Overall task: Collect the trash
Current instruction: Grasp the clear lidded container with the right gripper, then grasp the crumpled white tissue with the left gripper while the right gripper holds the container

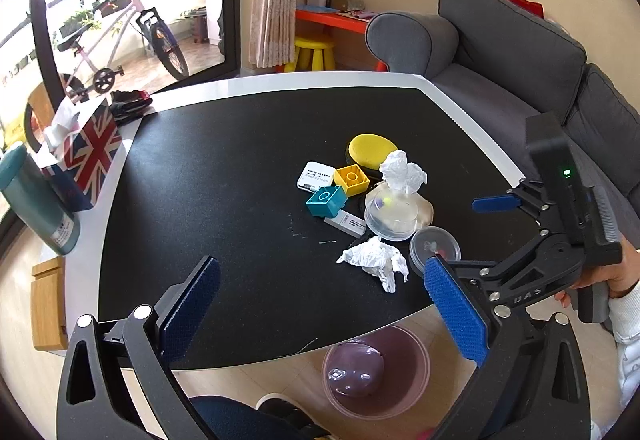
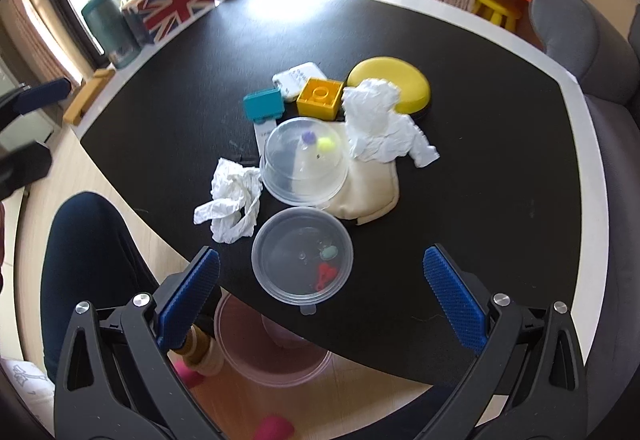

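Note:
Two crumpled white tissues lie on the black table [image 1: 224, 176]: one near the front edge [image 1: 376, 260] [image 2: 232, 200], one further back [image 1: 402, 168] [image 2: 380, 124] against a yellow disc [image 2: 390, 80]. A pink bin [image 1: 376, 370] [image 2: 276, 352] stands on the floor below the table's front edge. My left gripper [image 1: 324, 304] is open and empty above the table's front edge. My right gripper [image 2: 320, 296] is open and empty, over a clear lid [image 2: 302, 256]; it shows in the left wrist view [image 1: 464, 236] to the right of the pile.
The pile also holds a clear upturned tub [image 2: 304, 168], a cream pouch [image 2: 368, 188], yellow [image 2: 320, 98] and teal [image 2: 264, 104] bricks and a white card [image 2: 298, 80]. A Union Jack tissue box [image 1: 86, 152] and teal bottle [image 1: 36, 200] stand at the table's left. A grey sofa [image 1: 520, 52] is right.

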{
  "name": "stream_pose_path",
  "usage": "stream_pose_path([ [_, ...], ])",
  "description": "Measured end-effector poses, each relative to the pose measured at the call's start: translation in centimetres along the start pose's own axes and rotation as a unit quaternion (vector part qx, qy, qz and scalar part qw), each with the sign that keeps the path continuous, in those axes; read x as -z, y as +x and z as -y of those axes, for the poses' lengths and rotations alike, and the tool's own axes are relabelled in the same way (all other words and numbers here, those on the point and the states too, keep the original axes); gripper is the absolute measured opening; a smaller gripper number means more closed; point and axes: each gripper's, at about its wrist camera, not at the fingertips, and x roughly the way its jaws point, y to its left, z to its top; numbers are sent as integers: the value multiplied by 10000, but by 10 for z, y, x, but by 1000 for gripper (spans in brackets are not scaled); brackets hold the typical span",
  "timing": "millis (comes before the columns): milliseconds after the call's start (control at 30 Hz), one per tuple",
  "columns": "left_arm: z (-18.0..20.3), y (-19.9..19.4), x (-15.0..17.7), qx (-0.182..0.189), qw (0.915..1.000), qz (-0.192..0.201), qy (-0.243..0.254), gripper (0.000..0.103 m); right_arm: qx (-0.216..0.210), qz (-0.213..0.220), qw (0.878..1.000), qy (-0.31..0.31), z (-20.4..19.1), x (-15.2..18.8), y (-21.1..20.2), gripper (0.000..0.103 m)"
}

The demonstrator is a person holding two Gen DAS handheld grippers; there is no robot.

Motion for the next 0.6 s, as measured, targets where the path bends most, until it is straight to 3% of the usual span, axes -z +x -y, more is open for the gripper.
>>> stream_pose_path([
  [267,-2,4,3,6,10000,-58,-45,97,-88,-333,9993,-149,-4,-1,26,97],
  [333,-2,5,3,9,10000,-68,-54,97,-130,-370,9991,-156,-6,-1,29,78],
  [467,-1,6,4,23,9999,-92,-60,97,-186,-406,9989,-172,-8,-2,34,62],
  [600,-1,9,5,36,9999,-110,-57,97,-214,-369,9989,-170,-9,-3,31,60],
])
